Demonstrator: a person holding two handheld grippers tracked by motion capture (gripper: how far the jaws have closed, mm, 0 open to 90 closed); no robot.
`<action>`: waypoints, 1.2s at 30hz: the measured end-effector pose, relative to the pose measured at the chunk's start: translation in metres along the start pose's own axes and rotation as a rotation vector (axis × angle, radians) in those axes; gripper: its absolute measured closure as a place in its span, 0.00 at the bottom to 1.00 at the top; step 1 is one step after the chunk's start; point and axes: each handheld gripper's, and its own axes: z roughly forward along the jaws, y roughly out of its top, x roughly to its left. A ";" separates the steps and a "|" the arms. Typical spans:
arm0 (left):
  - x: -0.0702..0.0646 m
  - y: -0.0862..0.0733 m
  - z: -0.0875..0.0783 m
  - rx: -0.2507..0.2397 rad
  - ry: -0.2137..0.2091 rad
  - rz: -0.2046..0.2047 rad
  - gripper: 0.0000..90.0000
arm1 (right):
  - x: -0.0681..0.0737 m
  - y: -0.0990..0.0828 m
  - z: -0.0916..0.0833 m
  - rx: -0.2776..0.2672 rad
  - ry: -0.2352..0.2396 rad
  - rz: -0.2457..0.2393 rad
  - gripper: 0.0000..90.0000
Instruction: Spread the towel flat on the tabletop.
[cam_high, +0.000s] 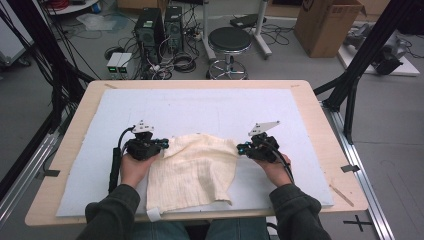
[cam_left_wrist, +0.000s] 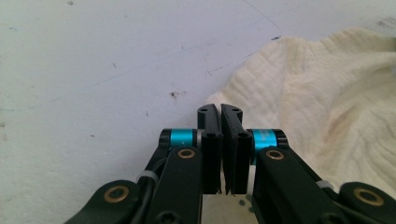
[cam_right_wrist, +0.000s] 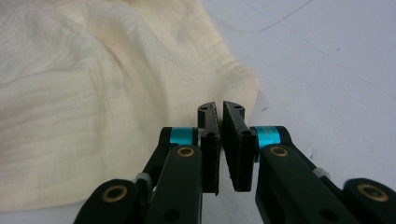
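The left gripper (cam_high: 162, 144) sits at the left edge of a cream cloth (cam_high: 195, 170), with its jaws drawn together. In the left gripper view the left gripper (cam_left_wrist: 220, 112) shows only a thin slit between the two black jaws, and their tips rest at the very border of the cloth (cam_left_wrist: 327, 98); whether a fold of fabric is pinched between them cannot be told from here. The right gripper (cam_high: 241, 148) mirrors it at the cloth's right edge. In the right gripper view the right gripper (cam_right_wrist: 219, 109) has its jaws closed to the same narrow slit, the tips lying against the corner of the cloth (cam_right_wrist: 93, 93), and again a real hold on the fabric cannot be made out.

The cloth lies crumpled in the near middle of the desk (cam_high: 320, 145), spread over a white foam sheet (cam_high: 200, 105) that covers most of the top. Its near edge reaches close to the front edge of the desk, between the person's two dark sleeves. A small white tag (cam_high: 153, 215) shows at its near left corner.

Beyond the desk on the floor stand a round black stool (cam_high: 229, 42), two dark computer towers (cam_high: 160, 27) amid tangled cables, and a cardboard box (cam_high: 327, 25) at the far right. Nothing lies between the grippers and the cloth.
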 end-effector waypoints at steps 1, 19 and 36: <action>0.002 0.000 0.000 0.001 0.005 -0.001 0.96 | 0.000 0.001 0.000 -0.006 0.001 -0.001 0.95; 0.064 0.054 0.035 -0.019 0.169 -0.064 0.97 | -0.070 0.079 0.020 0.046 -0.189 0.017 0.93; 0.037 0.027 -0.022 -0.095 0.028 0.078 0.66 | -0.039 0.051 -0.014 -0.085 -0.066 0.022 0.62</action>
